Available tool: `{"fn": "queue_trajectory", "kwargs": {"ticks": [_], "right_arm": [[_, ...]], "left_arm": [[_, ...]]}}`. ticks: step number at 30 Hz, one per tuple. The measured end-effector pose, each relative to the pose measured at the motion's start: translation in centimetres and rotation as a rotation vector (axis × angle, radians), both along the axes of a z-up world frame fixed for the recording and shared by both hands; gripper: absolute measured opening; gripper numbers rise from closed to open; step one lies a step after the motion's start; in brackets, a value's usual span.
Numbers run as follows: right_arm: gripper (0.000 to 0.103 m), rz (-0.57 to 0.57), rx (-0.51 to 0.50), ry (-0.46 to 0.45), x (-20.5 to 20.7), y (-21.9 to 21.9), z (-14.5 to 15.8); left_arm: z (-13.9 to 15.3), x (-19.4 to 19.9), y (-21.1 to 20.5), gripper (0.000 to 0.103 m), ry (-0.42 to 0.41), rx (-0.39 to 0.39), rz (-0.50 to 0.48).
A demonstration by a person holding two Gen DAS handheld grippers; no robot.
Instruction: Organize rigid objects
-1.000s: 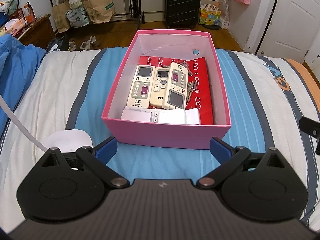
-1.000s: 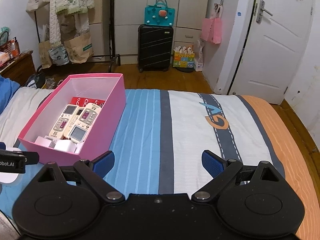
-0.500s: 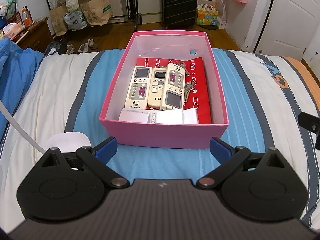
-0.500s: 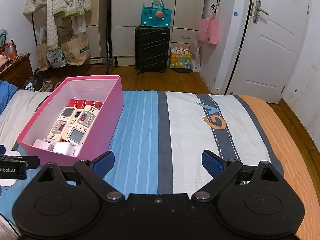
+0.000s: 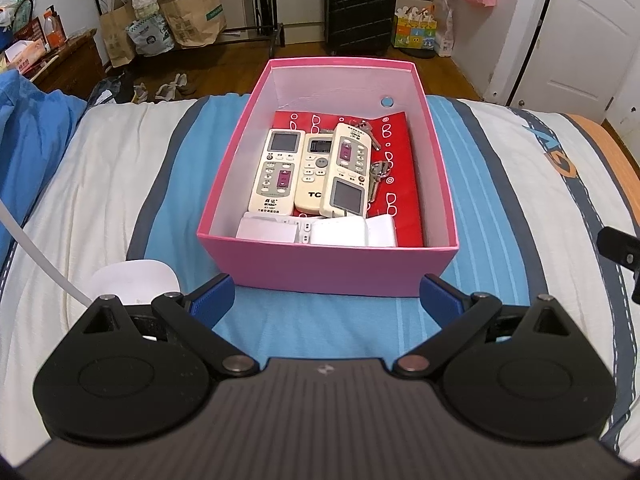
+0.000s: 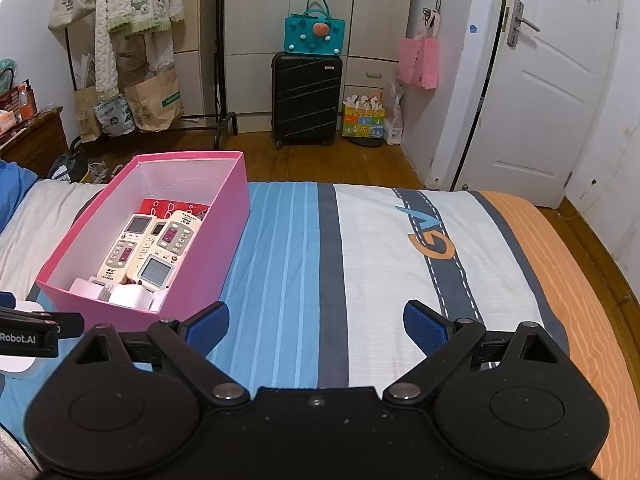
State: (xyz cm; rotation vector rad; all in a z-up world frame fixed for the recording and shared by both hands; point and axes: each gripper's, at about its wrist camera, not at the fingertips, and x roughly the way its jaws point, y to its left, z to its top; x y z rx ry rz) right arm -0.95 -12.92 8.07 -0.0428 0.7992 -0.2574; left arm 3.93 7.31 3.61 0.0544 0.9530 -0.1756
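A pink box stands on the striped bed. Inside lie three cream remotes side by side on a red sheet, a bunch of keys beside them, and white adapters along the near wall. My left gripper hangs open just in front of the box's near wall, nothing between its fingers. My right gripper is open over the bare bedspread, right of the box. A white flat object with a white cable lies beside the left finger.
The bed's far edge drops to a wooden floor with a black suitcase, paper bags and a clothes rack. A blue quilt is bunched at the left. A white door stands at the right.
Both grippers have drawn back and risen a little, so the box looks smaller and farther off. Both stay open, and the contents of the box have not moved.
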Motion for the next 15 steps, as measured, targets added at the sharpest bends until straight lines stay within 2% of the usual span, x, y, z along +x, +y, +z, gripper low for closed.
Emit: {"fn": "queue_trajectory", "kwargs": {"ticks": [15], "right_arm": [[0.096, -0.003, 0.002, 0.0, -0.02, -0.05, 0.02]], "left_arm": [[0.27, -0.26, 0.03, 0.101, -0.035, 0.005, -0.002]]}}
